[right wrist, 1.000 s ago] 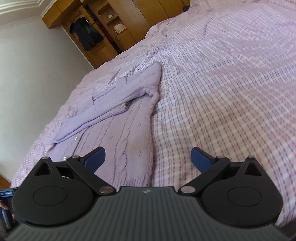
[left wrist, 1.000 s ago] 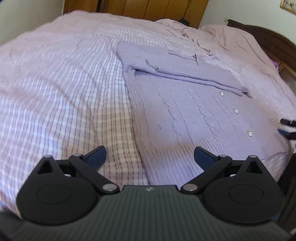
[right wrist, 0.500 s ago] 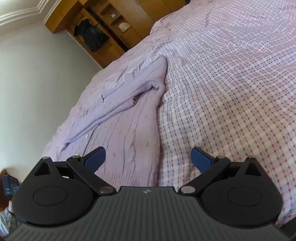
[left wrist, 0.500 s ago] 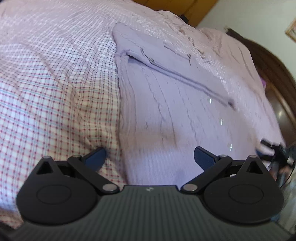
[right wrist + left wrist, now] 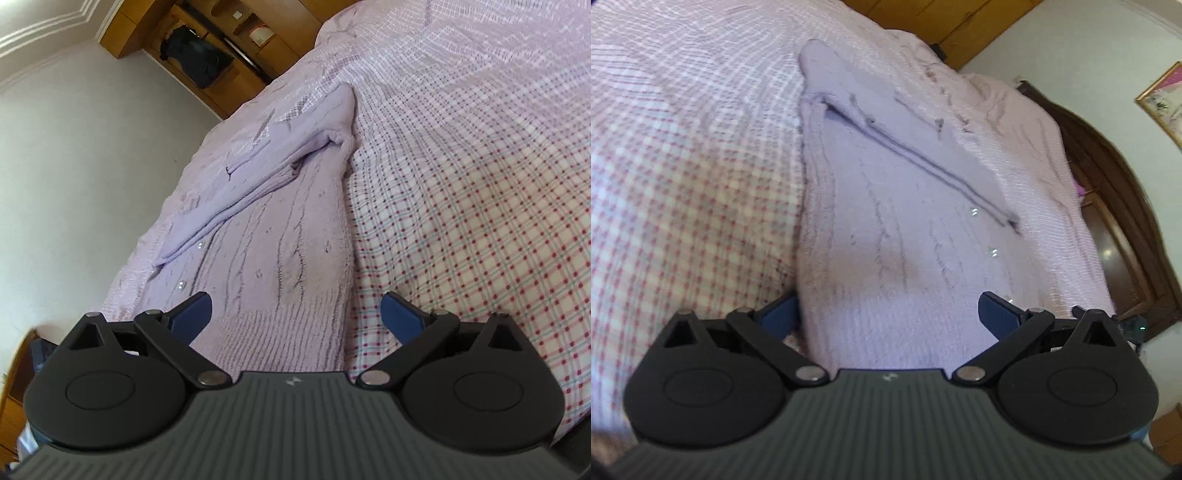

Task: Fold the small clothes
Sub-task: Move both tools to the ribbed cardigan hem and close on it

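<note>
Indoors, a lilac cardigan [image 5: 894,229] lies on a checked bedspread [image 5: 480,184].

"What colour was the cardigan [image 5: 901,236]?"
"Pale lilac, cable-knit, with shiny little buttons [image 5: 974,212]."
"And the bedspread [image 5: 480,184]?"
"White, checked in red and teal lines. The gripper pads [image 5: 400,314] were dark blue, the wardrobe [image 5: 229,48] honey-brown."

Cardigan [image 5: 886,236] flat on the bed [image 5: 683,147], one sleeve [image 5: 923,155] folded across its upper part. Left gripper [image 5: 886,314] over one hem corner, right gripper [image 5: 295,314] over the other. Headboard [image 5: 1126,221] beyond the bed's right side, wardrobe [image 5: 221,55] past the far end.
</note>
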